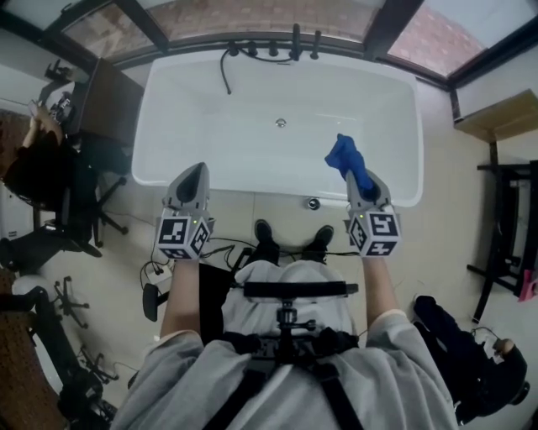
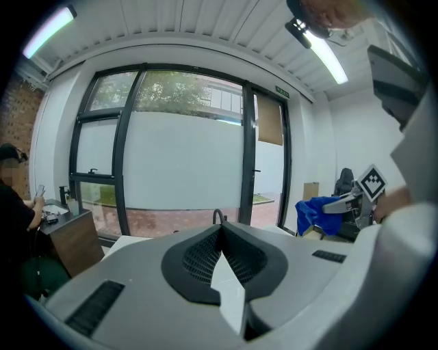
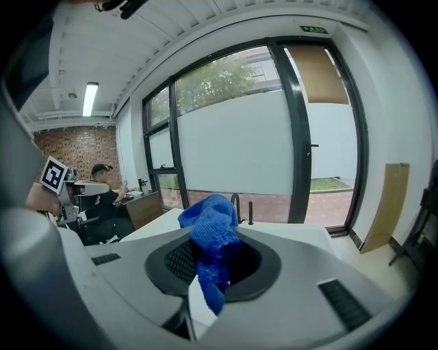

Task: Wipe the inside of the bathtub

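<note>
The tub (image 1: pixel 252 155) is a white rectangle with rounded corners, set crosswise under the window (image 1: pixel 252 17). Its inside is plain and glossy, with a small metal drain (image 1: pixel 281 123) near the middle of the floor. A black hose (image 1: pixel 225 74) runs down from the dark taps (image 1: pixel 294 42) on the far rim onto the inner wall. Whether the surface is wet or marked cannot be told.

The right gripper (image 1: pixel 363 185) is clamped on a blue cloth (image 1: pixel 346 156). The cloth is bunched and nubbly (terry, by the look). One lump stands above the jaws and a tail hangs down between them. From the head it lies over the tub's near right part. Whether it touches the tub is unclear.

The left gripper (image 1: pixel 193 178) sits over the near rim toward the left. Its jaws meet at the tips with nothing between them.

Both grippers cover stretches of the near rim. Each gripper view shows only a sliver of white tub past its own jaws, plus the tips of the taps. The tub's floor is out of sight there. A seated person (image 1: pixel 34 164) at the left is cut by the picture's edge.
</note>
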Action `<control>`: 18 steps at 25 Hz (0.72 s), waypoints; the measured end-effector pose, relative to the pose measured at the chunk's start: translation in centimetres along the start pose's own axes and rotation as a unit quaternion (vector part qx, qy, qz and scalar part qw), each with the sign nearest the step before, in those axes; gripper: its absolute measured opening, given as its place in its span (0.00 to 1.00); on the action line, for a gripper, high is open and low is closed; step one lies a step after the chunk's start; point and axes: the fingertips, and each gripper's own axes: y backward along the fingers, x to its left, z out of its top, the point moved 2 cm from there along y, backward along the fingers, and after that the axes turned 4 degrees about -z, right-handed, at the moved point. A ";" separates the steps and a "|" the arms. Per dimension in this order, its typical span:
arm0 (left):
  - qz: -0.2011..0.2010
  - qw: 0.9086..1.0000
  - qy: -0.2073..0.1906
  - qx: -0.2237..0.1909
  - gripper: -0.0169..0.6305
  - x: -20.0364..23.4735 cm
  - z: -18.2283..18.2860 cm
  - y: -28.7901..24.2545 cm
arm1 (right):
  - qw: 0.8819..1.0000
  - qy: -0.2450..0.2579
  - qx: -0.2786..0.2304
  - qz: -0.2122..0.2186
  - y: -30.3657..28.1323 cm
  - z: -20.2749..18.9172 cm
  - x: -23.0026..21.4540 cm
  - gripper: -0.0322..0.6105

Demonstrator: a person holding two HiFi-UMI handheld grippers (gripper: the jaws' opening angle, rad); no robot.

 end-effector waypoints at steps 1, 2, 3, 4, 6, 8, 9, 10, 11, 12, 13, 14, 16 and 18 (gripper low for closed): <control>0.002 1.000 0.001 0.001 0.03 -0.2 -0.2 0.2 | 1.000 -0.002 0.002 0.001 0.0 -0.2 -0.1 0.15; 0.004 1.000 0.002 0.002 0.03 -0.3 -0.4 0.3 | 1.000 -0.004 0.004 0.002 0.0 -0.4 -0.2 0.15; 0.006 1.000 0.003 0.001 0.03 -0.3 -0.5 0.5 | 1.000 -0.004 0.005 0.004 0.0 -0.5 -0.2 0.15; 0.008 1.000 0.004 0.000 0.03 -0.4 -0.5 0.7 | 1.000 -0.003 0.005 0.005 0.1 -0.6 -0.2 0.15; 0.011 1.000 0.004 -0.001 0.03 -0.4 -0.5 1.2 | 1.000 -0.001 0.004 0.008 0.3 -0.5 0.0 0.15; 0.013 1.000 0.003 -0.002 0.03 -0.4 -0.5 1.6 | 1.000 0.001 0.002 0.010 0.6 -0.4 0.2 0.15; 0.013 1.000 0.003 -0.002 0.03 -0.4 -0.5 1.7 | 1.000 0.001 0.001 0.010 0.7 -0.3 0.3 0.15; 0.012 1.000 0.004 -0.003 0.03 -0.4 -0.4 1.8 | 1.000 0.001 0.000 0.010 0.7 -0.2 0.3 0.15; 0.011 1.000 0.004 -0.004 0.03 -0.4 -0.4 1.8 | 1.000 0.001 -0.001 0.010 0.7 -0.1 0.4 0.15; 0.010 1.000 0.004 -0.005 0.03 -0.4 -0.3 1.8 | 1.000 0.001 -0.002 0.009 0.7 0.0 0.4 0.15; 0.009 1.000 0.004 -0.006 0.03 -0.4 -0.2 1.8 | 1.000 0.001 -0.002 0.008 0.8 0.1 0.4 0.15; 0.008 1.000 0.004 -0.006 0.03 -0.4 -0.1 1.8 | 1.000 0.001 -0.002 0.008 0.9 0.1 0.4 0.15; 0.006 1.000 0.003 -0.007 0.03 -0.5 0.0 1.9 | 1.000 0.001 -0.002 0.007 1.1 0.2 0.5 0.15; 0.006 1.000 0.002 -0.008 0.03 -0.5 0.1 1.9 | 1.000 0.000 -0.002 0.006 1.2 0.0 0.4 0.15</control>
